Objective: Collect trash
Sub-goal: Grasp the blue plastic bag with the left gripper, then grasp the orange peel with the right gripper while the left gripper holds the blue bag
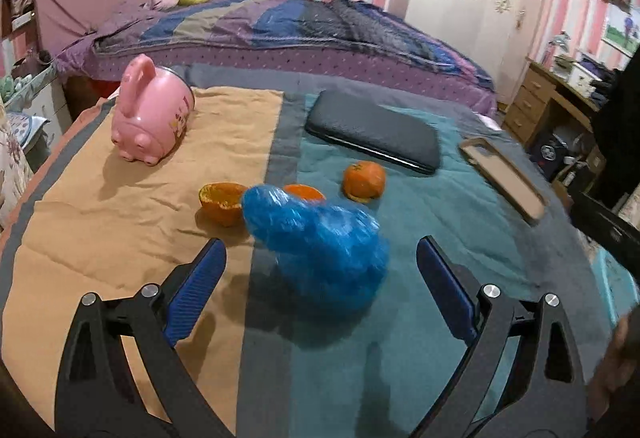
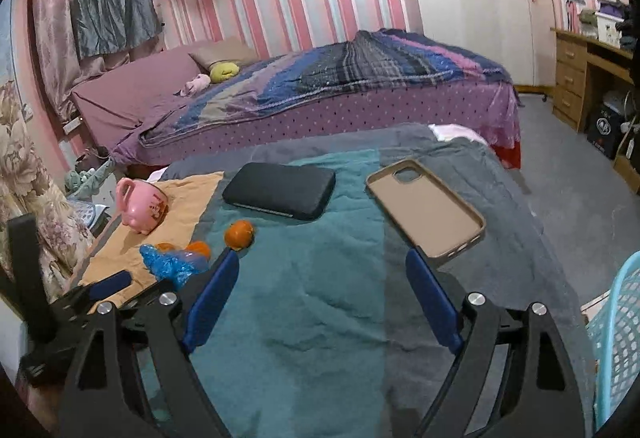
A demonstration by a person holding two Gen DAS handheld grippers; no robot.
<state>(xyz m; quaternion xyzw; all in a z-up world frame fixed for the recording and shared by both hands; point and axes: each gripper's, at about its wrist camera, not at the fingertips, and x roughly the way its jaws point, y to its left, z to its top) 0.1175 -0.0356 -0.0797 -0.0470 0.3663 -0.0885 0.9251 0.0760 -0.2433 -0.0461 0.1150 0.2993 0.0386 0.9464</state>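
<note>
A crumpled blue plastic wrapper (image 1: 320, 238) lies on the cloth-covered table, right in front of my open left gripper (image 1: 320, 250), between its spread fingers but not touched. Behind it lie orange peel pieces: a hollow half (image 1: 222, 202), a second piece (image 1: 304, 192) and a rounder one (image 1: 364, 180). In the right wrist view the wrapper (image 2: 172, 264) and peels (image 2: 240, 234) sit at the left. My right gripper (image 2: 322, 258) is open and empty over the teal cloth; the left gripper (image 2: 108, 284) shows at its left.
A pink pig-shaped mug (image 1: 154, 116) lies on the orange cloth. A black case (image 1: 376, 132) and a tan phone case (image 2: 426, 212) lie further back. A light blue mesh basket (image 2: 618, 342) stands at the right edge. A bed (image 2: 320, 86) is behind.
</note>
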